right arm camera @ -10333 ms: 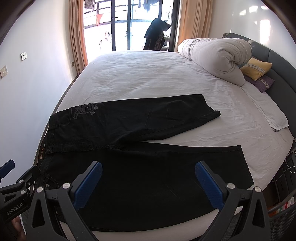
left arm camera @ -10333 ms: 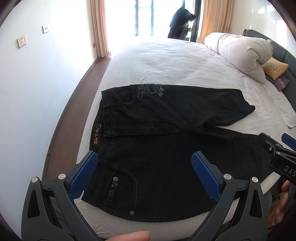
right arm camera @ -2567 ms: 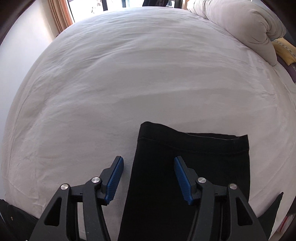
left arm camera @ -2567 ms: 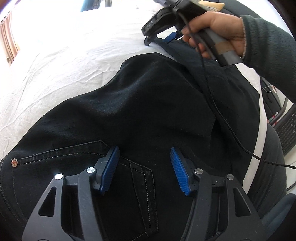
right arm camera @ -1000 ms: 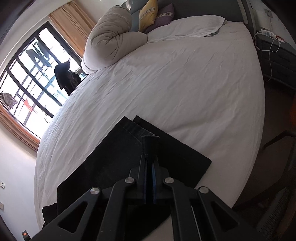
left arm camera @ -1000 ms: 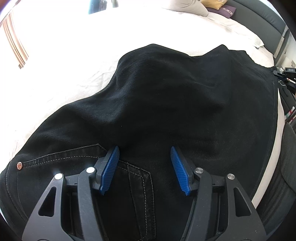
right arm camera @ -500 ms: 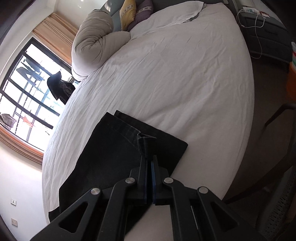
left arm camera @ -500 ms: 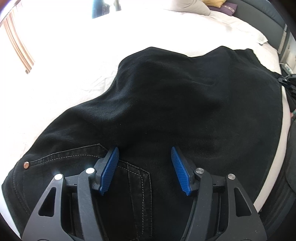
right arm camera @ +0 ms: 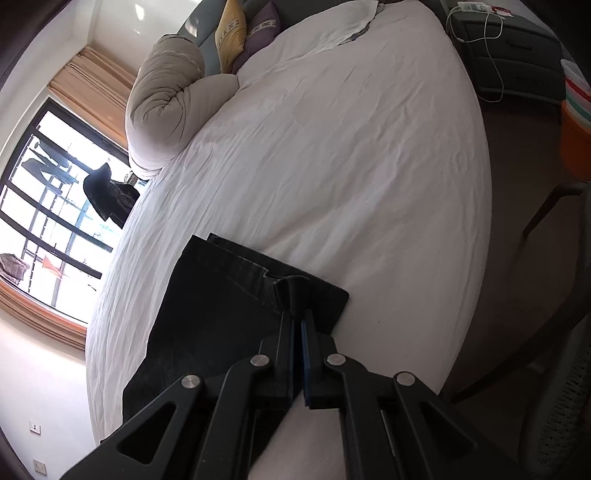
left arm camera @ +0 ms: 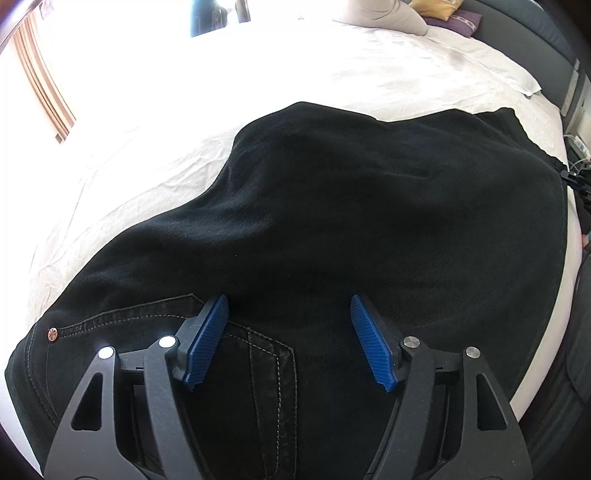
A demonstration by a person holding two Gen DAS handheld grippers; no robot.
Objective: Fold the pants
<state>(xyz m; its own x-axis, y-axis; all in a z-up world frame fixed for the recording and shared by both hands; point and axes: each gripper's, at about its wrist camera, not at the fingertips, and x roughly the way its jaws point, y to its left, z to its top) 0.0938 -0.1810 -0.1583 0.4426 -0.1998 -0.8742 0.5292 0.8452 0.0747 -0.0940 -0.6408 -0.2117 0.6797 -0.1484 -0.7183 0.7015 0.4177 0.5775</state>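
The black jeans (left arm camera: 351,221) lie on the white bed (left arm camera: 258,85), folded lengthwise with one leg over the other. My left gripper (left arm camera: 288,339) is open and hovers low over the hip area by the back pocket (left arm camera: 258,354). In the right wrist view the leg ends (right arm camera: 236,291) lie stacked near the bed's edge. My right gripper (right arm camera: 297,317) is shut on the hem of the jeans, pinching a raised fold of cloth (right arm camera: 291,290). The right gripper's tip also shows at the far right in the left wrist view (left arm camera: 576,179).
A rolled duvet (right arm camera: 166,99) and yellow and purple pillows (right arm camera: 236,29) sit at the head of the bed. A dark nightstand (right arm camera: 517,55) with a white cable and an orange bin (right arm camera: 574,122) stand beside the bed. Window and curtains lie beyond.
The right gripper, shut on the hem, has tilted and drawn the leg ends slightly nearer the bed's edge. The left gripper has stayed open over the pocket, barely moving.
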